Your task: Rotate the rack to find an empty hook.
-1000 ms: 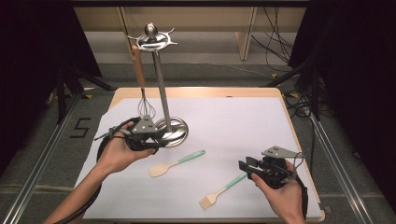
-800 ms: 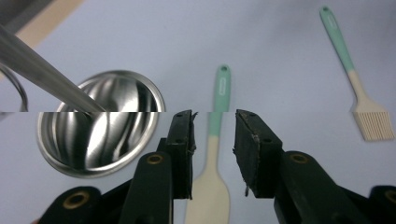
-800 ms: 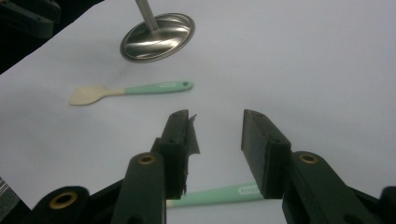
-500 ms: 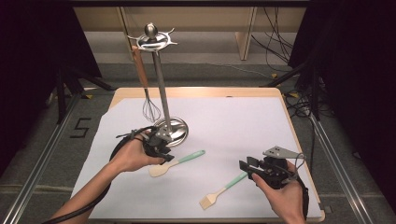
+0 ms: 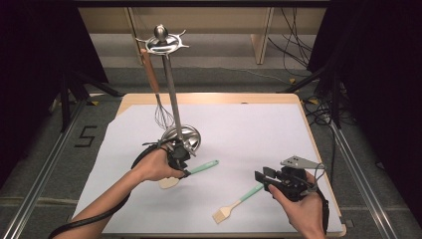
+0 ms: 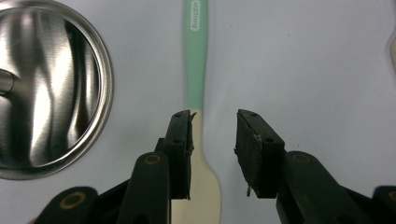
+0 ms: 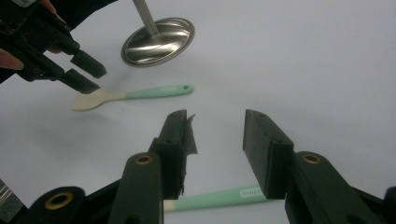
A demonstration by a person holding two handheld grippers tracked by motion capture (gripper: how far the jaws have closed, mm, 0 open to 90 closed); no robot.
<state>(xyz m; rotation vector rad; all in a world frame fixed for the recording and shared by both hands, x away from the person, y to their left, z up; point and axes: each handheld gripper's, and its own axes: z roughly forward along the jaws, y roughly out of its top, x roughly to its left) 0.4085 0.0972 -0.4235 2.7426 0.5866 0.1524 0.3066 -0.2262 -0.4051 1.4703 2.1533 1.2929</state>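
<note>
A spatula (image 5: 203, 167) with a mint-green handle and a cream head lies on the white table cover in front of the metal stand's base (image 5: 183, 135). My left gripper (image 5: 183, 167) hovers right over it, open, jaws either side of the neck (image 6: 201, 135); its own point is (image 6: 213, 149). A pastry brush (image 5: 245, 195) with a green handle lies at the front right. My right gripper (image 5: 263, 180) is open just above its handle end (image 7: 219, 197), jaws (image 7: 215, 149) straddling nothing. A whisk (image 5: 160, 112) hangs from the stand.
The tall utensil stand (image 5: 169, 89) rises at the middle left with hooks on top (image 5: 161, 42). The round steel base (image 6: 51, 88) sits close beside my left jaws. The table cover (image 5: 259, 134) stretches wide at the right and back.
My left gripper has come away from the stand's base, toward the near side, and now sits over the spatula. The right gripper and the brush have stayed put.
</note>
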